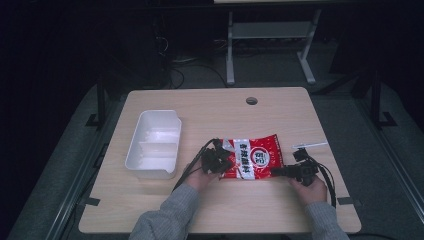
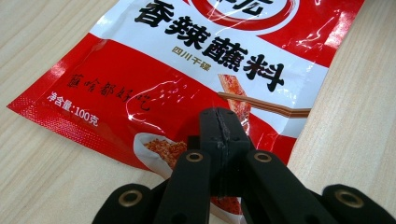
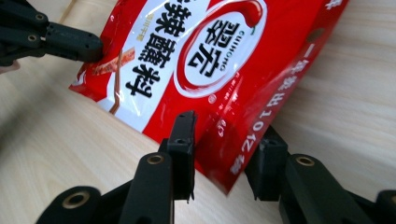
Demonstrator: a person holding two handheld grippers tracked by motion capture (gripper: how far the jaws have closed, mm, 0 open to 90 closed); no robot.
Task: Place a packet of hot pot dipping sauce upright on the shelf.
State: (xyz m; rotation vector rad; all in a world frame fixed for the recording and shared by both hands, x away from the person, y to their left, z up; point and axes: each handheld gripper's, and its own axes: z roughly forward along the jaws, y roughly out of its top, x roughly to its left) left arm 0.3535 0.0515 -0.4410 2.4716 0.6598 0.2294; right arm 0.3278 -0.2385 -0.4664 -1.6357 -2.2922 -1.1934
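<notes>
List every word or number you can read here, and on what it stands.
All stand on the red seasoning packet:
"香辣蘸料"
"四川干碟"
"净含量:100克"
"CUIHONG" and "翠宏", in the round logo
Handwritten-style line above the net weight: unclear.
Printed line along the packet's edge: not reliably readable.

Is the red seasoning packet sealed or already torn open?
Sealed, as far as visible: the red seasoning packet lies flat, with unbroken edges in both gripper views; the edge under the left gripper is hidden.

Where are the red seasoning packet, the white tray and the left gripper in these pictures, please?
red seasoning packet (image 1: 256, 157): high view, middle of its printed front.
white tray (image 1: 142, 128): high view, its left rim.
left gripper (image 2: 223, 125): left gripper view, tips of its closed jaws.
</notes>
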